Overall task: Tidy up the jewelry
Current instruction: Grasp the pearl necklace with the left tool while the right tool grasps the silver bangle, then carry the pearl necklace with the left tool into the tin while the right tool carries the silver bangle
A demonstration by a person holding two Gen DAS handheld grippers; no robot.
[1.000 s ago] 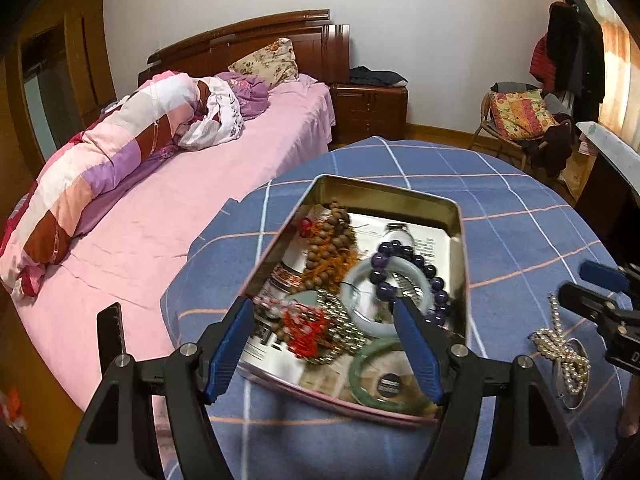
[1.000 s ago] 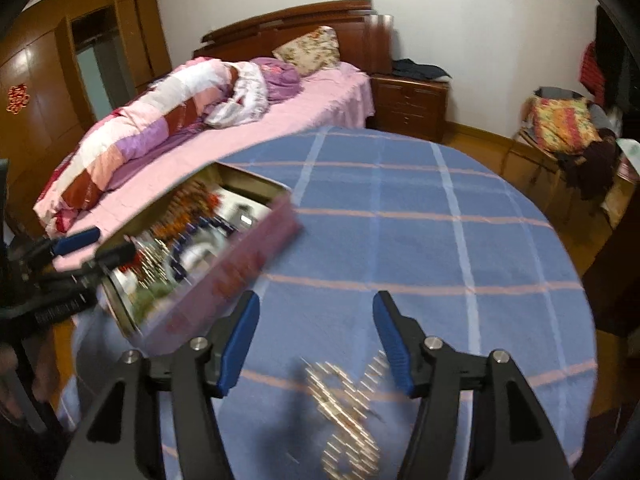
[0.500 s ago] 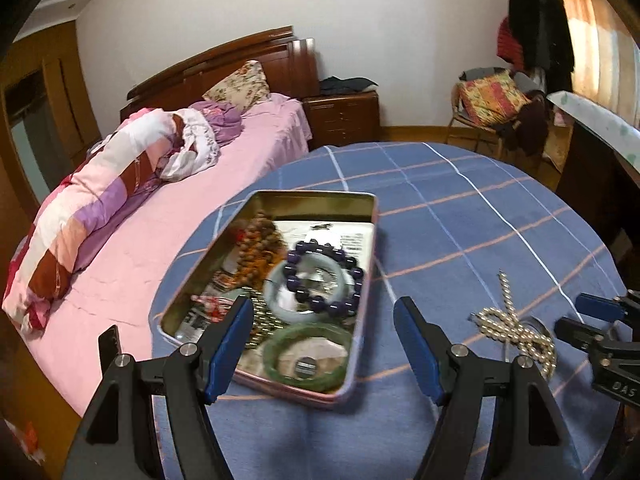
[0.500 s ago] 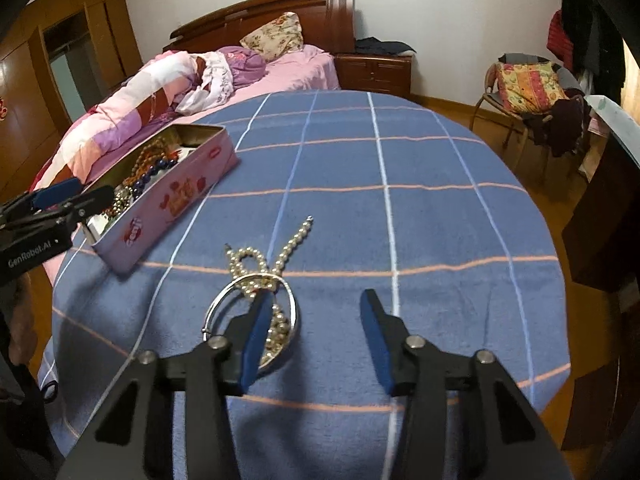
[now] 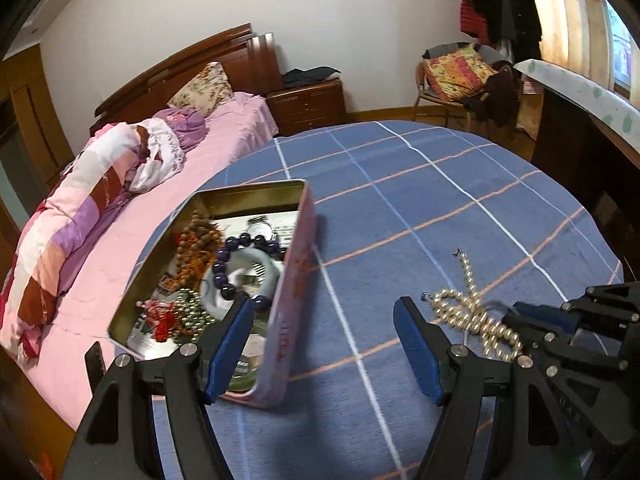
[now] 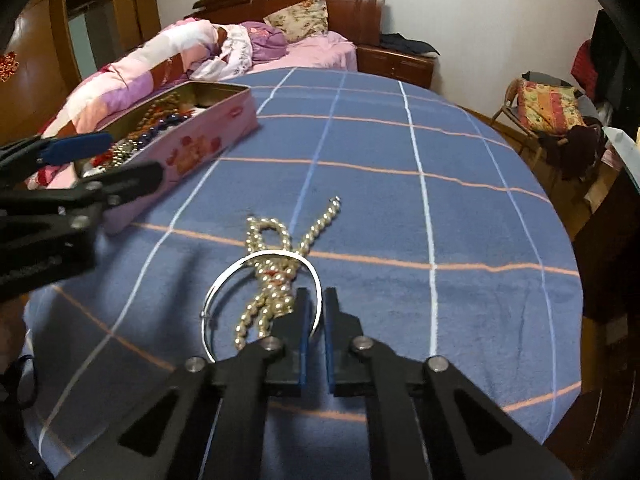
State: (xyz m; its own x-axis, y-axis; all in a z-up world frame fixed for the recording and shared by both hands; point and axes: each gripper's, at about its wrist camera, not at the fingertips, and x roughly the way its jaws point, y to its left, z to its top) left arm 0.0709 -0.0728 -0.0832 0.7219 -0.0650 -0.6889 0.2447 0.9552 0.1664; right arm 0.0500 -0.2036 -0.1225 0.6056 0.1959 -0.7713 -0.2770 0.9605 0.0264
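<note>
Beside the wide, empty left gripper (image 5: pixel 322 344) the full jewelry tin (image 5: pixel 298 280) is seen. Ahead of the right gripper (image 6: pixel 316 312), clamped on the silver bangle (image 6: pixel 224 280), the pearl necklace (image 6: pixel 276 280) is threaded through and could be dragged.

Hardly any writing can be made out. The pink tin (image 5: pixel 294 280) carries red letters low on its long side wall in the left wrist view, tilted and blurred, too unclear to spell. In the right wrist view the same wall shows only red and orange printed motifs, with no legible words. A printed sheet lying in the bottom of the tin, under the beads, has lines of text too small to read. The right hand-held gripper (image 5: pixel 520 316) has faint raised letters moulded into its black body, not legible. A red ornament (image 6: pixel 9 65) hangs on the wooden wardrobe door, its shape blurred
</note>
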